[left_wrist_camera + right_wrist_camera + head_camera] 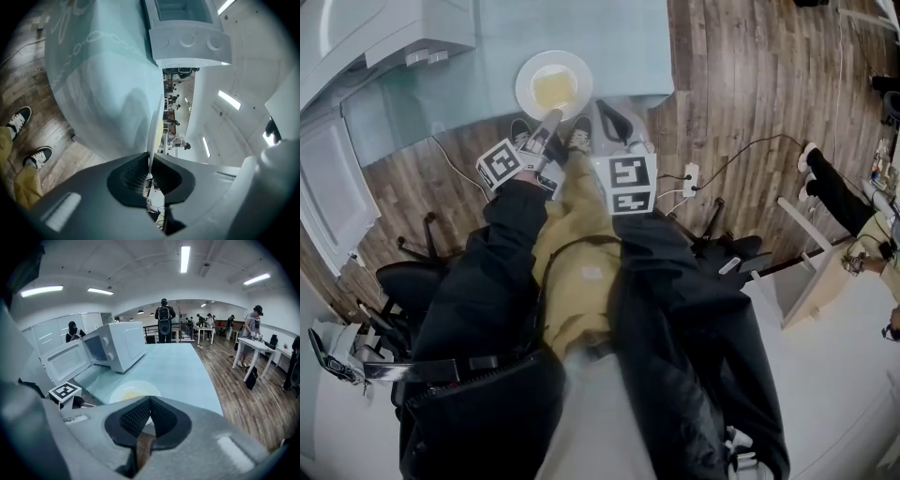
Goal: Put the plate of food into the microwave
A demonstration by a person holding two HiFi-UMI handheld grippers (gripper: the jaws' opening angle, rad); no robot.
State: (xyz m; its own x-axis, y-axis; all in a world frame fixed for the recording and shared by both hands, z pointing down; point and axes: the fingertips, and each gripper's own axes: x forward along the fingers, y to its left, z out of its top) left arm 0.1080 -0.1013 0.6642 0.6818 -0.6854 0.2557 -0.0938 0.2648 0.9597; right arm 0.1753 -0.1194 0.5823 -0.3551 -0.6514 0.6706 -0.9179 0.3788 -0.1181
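Note:
A white plate (553,84) with yellow food (554,87) lies near the front edge of the teal table (619,47). My left gripper (551,120) reaches it from the near side and is shut on the plate's rim. In the left gripper view the plate (153,133) shows edge-on, pinched between the jaws of the left gripper (151,157). My right gripper (612,114) hovers at the table edge just right of the plate. Its jaws are shut and hold nothing in the right gripper view (149,401), with the plate (133,391) beyond them. The white microwave (117,348) stands at the back left, its door (65,363) swung open.
In the head view the microwave (384,33) is at the upper left, its open door (333,187) hanging past the table edge. Cables and a power strip (691,178) lie on the wooden floor. Black chairs (408,281) stand at my left. People and white tables (253,345) fill the room behind.

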